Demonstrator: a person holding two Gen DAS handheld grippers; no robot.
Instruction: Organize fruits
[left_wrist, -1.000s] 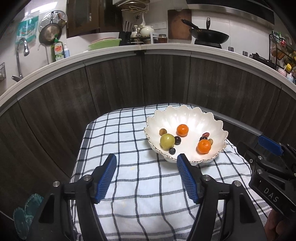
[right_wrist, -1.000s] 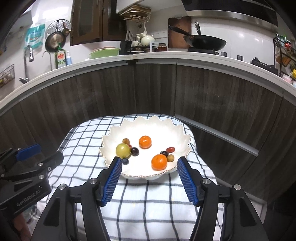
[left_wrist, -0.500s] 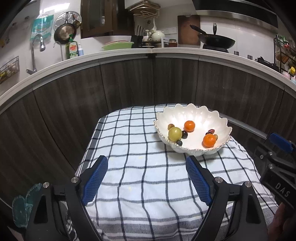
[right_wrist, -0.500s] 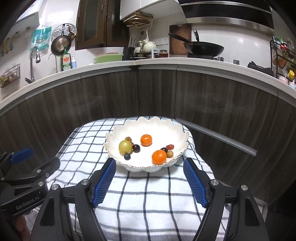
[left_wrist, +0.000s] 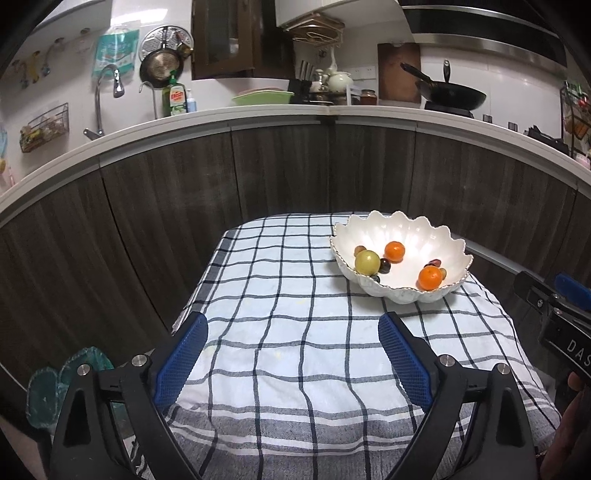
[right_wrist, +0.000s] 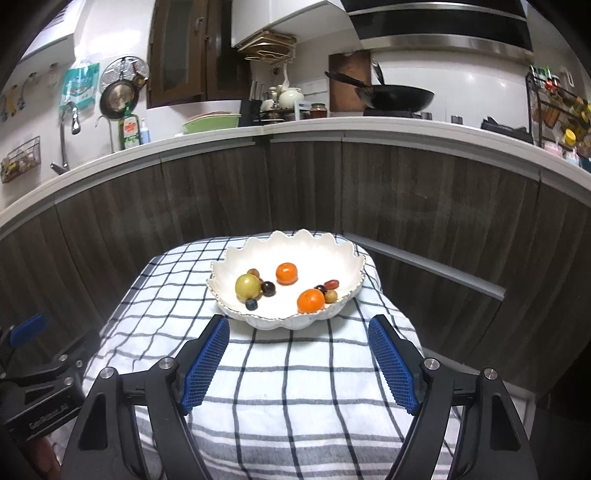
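Observation:
A white scalloped bowl (left_wrist: 424, 230) (right_wrist: 295, 245) stands at the far right of a checked cloth. It holds two oranges (left_wrist: 430, 277) (right_wrist: 286, 273), a yellow-green fruit (left_wrist: 367, 261) (right_wrist: 248, 287) and several small dark and brown fruits (right_wrist: 268, 288). My left gripper (left_wrist: 291, 356) is open and empty, over the cloth's near part, well short of the bowl. My right gripper (right_wrist: 298, 360) is open and empty, just in front of the bowl. Each gripper shows at the edge of the other's view.
The checked cloth (left_wrist: 295, 332) covers a small table with drop-offs on all sides. A dark wood cabinet front (left_wrist: 280, 170) curves behind it under a white counter with a wok (left_wrist: 452, 96) and sink tap (left_wrist: 107, 92). Teal slippers (left_wrist: 62, 384) lie on the floor at left.
Both grippers have drawn back toward me and away from the bowl, which now looks smaller. Both stay open and empty. The fruits have not moved.

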